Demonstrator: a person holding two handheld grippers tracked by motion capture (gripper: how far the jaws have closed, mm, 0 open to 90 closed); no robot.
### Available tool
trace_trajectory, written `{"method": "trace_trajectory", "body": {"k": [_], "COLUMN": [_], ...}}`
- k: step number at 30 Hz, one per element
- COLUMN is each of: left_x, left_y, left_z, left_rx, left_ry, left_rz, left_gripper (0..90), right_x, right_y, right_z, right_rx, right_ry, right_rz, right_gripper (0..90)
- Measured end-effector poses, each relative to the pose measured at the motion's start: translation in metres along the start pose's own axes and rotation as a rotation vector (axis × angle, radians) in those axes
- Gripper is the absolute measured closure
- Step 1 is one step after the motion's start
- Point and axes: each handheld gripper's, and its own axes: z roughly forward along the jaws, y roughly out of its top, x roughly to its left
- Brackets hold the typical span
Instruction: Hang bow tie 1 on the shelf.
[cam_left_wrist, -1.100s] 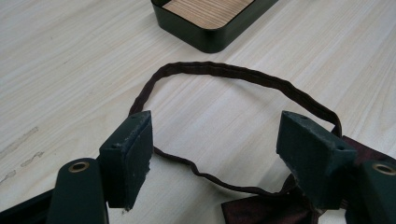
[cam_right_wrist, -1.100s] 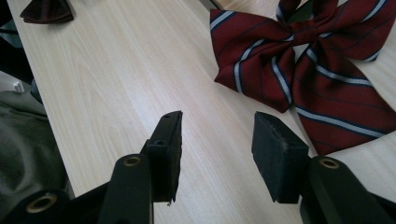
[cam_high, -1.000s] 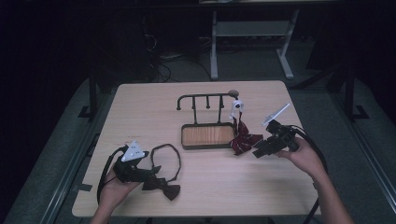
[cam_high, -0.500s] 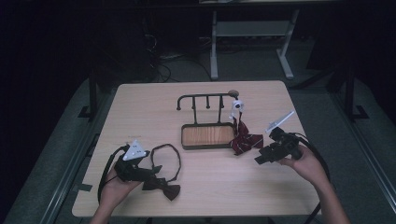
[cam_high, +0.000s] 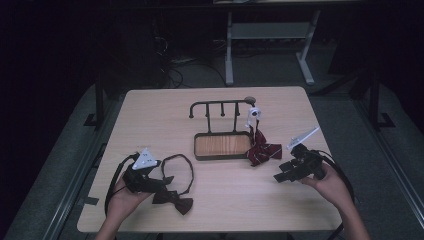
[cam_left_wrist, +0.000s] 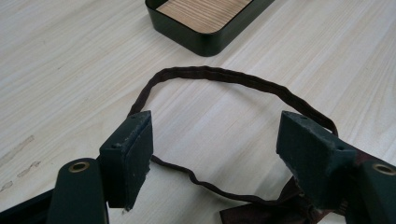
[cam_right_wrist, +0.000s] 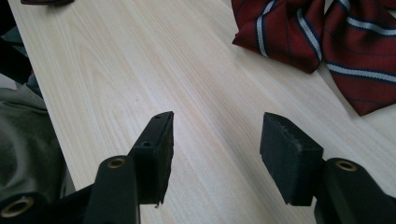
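We note the right gripper, jaws just opened wide and empty, beside the limp striped bow tie; the left gripper gapes over the dark bow tie's strap—light, floppy; grasp the knot.

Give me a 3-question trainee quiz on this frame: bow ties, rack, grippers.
1. True or false: the right gripper is clamped on the striped red bow tie.
2. What lies on the table between the left gripper's open jaws? A) a strap loop B) a clip C) a coin
3. Where does the striped tie's strap hang?

Key: 1. False; its jaws have just been opening, nothing between them. 2. A, the dark bow tie's strap. 3. From the rack above the wooden tray.
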Motion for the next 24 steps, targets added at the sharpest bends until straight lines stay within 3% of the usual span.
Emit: {"method": "trace_trajectory", "body": {"k": [18, 22, 24], "left_x": [0.004, 0.008, 0.011], "left_y": [0.01, 0.013, 0.017], "left_z": [0.007, 0.007, 0.007], "left_rx": [0.054, 0.075, 0.083], "left_ry": [-0.02, -0.017, 0.011], "left_rz": [0.009, 0.02, 0.037], "left_gripper": [30.5, 33.3, 36.2], "right_x": [0.007, 0.008, 0.009], "right_y": [-0.019, -0.021, -0.023], "right_z": [0.003, 0.0, -0.003], "right_rx": [-0.009, -0.014, -0.024], "right_ry": [-0.04, -0.052, -0.064], "right_rz": [0.017, 0.024, 0.03], "right_gripper": [36.9, 36.2, 36.2]}}
